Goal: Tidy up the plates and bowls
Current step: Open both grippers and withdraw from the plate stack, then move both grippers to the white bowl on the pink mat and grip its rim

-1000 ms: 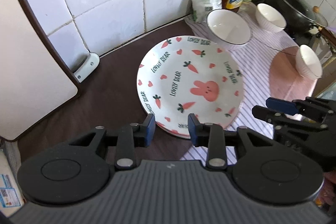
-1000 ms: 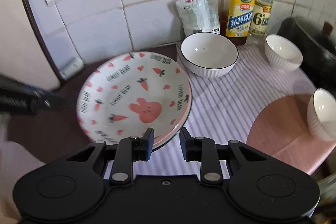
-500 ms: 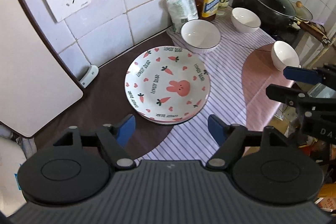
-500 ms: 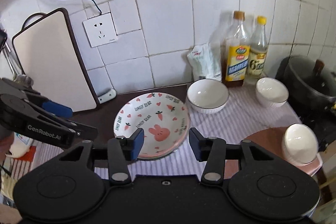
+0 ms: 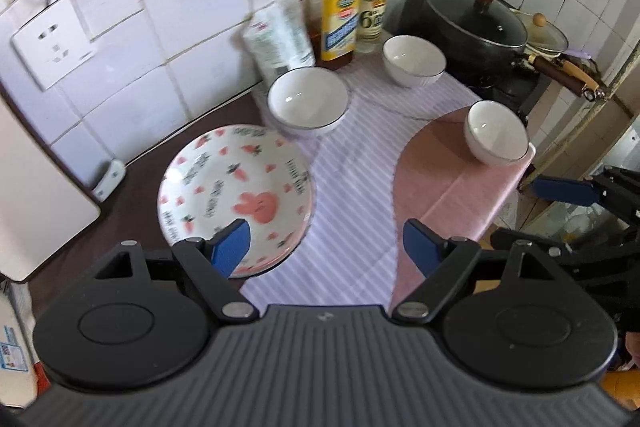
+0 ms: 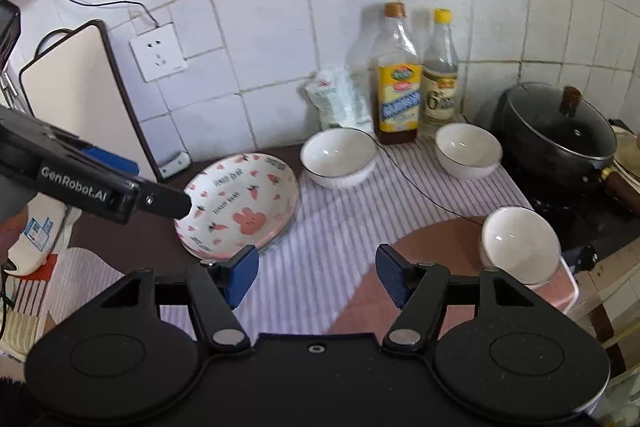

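A white plate with pink rabbit and carrot prints (image 5: pixel 236 193) (image 6: pixel 240 203) lies on the counter, partly on the dark mat, resting on another plate under it. Three white bowls stand upright: a wide one (image 5: pixel 307 101) (image 6: pixel 338 157) behind the plate, one (image 5: pixel 414 61) (image 6: pixel 468 149) by the bottles, one (image 5: pixel 496 131) (image 6: pixel 520 243) at the counter's right edge. My left gripper (image 5: pixel 326 247) is open and empty, raised above the counter's front. My right gripper (image 6: pixel 316 273) is open and empty, also raised back from the plate.
Two sauce bottles (image 6: pixel 398 79) and a white packet (image 6: pixel 338 99) stand against the tiled wall. A black lidded pot (image 6: pixel 560 131) sits on the stove at right. A cutting board (image 6: pixel 76 95) leans at left. A striped cloth (image 6: pixel 340 227) and pink mat (image 5: pixel 452 187) cover the counter.
Both grippers opened wide and drew up and back from the rabbit plate, which stays on the counter. The left view has swung to the right toward the bowls.
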Available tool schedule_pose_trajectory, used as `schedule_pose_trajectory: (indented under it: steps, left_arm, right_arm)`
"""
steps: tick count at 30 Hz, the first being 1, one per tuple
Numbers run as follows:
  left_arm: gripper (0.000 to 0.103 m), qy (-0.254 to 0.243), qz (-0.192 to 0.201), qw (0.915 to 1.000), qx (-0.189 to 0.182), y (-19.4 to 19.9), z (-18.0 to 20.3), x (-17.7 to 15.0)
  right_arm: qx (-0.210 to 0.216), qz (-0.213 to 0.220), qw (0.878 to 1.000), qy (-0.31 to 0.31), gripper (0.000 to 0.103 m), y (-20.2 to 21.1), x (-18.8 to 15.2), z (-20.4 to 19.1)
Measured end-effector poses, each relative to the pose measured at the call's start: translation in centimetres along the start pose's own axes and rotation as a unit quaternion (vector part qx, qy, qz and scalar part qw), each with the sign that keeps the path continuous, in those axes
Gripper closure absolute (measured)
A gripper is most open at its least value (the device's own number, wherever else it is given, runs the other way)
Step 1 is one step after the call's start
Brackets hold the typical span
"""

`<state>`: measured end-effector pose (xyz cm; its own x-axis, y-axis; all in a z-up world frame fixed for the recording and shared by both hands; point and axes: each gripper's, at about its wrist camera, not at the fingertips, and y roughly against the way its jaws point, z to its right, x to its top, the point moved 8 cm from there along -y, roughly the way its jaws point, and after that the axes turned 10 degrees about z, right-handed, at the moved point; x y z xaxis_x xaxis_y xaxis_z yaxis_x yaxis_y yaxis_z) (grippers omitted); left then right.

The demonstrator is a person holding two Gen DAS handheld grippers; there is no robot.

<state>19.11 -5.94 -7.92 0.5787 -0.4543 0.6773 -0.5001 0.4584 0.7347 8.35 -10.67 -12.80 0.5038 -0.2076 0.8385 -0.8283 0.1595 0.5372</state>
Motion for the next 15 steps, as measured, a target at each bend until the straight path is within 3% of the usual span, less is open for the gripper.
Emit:
schedule_pose_trajectory:
  steps: [5, 15]
  left_arm:
    - [0.02, 0.005, -0.008, 1.0, 0.001, -2.0, 3.3, 1.5]
    - [0.014, 0.026, -0.013, 0.9995, 0.01, -8.3, 9.3, 3.2]
  right_arm:
    - [-0.006, -0.001, 1.0, 0.001, 0.014, 0.5, 0.1, 4.3]
    - [0.008, 0.014, 1.0, -0.004, 0.013, -2.3, -1.8, 14.0]
